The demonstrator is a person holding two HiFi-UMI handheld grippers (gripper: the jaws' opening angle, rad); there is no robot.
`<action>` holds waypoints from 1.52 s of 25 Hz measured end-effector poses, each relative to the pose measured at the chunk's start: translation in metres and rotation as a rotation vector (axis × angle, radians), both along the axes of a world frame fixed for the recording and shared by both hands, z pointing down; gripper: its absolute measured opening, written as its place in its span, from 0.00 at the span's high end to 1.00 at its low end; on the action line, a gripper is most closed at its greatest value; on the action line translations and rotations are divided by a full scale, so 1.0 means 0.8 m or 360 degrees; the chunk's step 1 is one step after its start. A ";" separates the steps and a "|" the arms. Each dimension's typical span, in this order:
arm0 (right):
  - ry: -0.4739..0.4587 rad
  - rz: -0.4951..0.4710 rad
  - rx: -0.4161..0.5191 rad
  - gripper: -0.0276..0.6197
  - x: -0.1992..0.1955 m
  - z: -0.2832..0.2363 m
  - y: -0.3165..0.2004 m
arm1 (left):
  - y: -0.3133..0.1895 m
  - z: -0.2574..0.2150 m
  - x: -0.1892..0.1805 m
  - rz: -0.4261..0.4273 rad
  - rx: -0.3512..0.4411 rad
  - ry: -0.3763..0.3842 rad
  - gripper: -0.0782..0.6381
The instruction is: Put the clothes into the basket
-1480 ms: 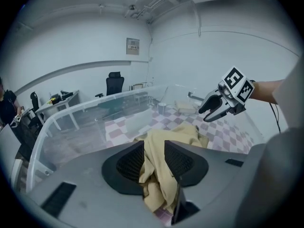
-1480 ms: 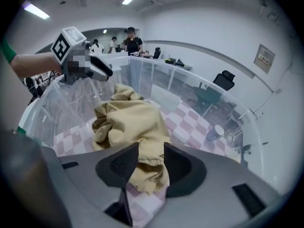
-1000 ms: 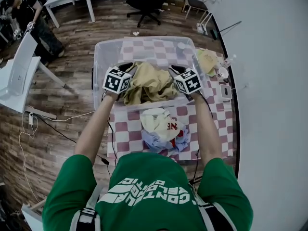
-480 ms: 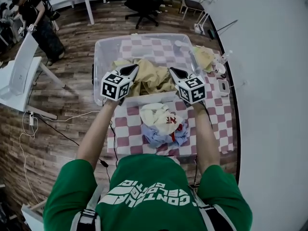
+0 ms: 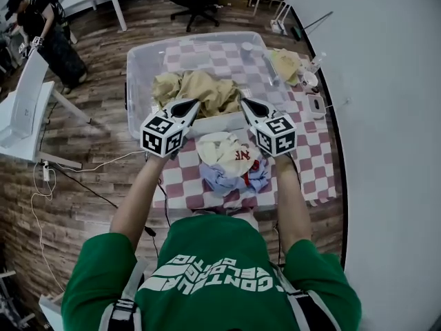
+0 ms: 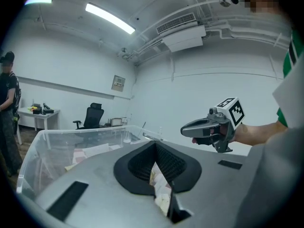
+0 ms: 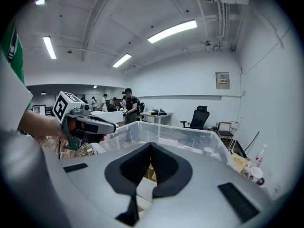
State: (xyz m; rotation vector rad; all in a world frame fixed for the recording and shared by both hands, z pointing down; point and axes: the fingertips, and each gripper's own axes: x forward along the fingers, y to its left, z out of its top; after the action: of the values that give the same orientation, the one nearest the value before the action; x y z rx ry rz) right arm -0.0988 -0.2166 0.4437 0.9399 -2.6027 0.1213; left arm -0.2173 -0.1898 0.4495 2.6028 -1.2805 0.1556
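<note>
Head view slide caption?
Left gripper and right gripper, shut, at the near rim of the bin; tan clothes inside, another pile on the table.

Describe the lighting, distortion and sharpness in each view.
Head view: even light, sharp, with the fisheye bowing the floor planks and the basket. Left gripper view: black corners and a glaring ceiling strip light. Right gripper view: the same dark rim, with bright strip lights.

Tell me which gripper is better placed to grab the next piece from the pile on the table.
Right, by a little. The left gripper and right gripper are both shut and empty at the near rim of the basket, but the clothes pile lies closer to the right one.
</note>
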 end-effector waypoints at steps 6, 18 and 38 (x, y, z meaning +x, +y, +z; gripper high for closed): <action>-0.0022 0.0032 -0.0040 0.95 0.017 0.021 0.033 | 0.029 0.016 0.019 0.0053 -0.0029 0.0021 0.89; -0.0054 0.0114 -0.0112 0.95 0.039 0.062 0.070 | 0.069 0.053 0.032 0.0133 -0.0064 0.0069 0.89; -0.0041 0.0649 -0.0580 0.94 0.210 0.242 0.201 | 0.143 0.323 0.144 0.0518 -0.0649 -0.0277 0.50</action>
State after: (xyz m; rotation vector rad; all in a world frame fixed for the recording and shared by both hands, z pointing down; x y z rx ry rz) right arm 0.0691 -0.0555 0.6376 1.3103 -2.2615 0.6892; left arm -0.1019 -0.0753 0.7076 2.4499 -0.7576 0.6407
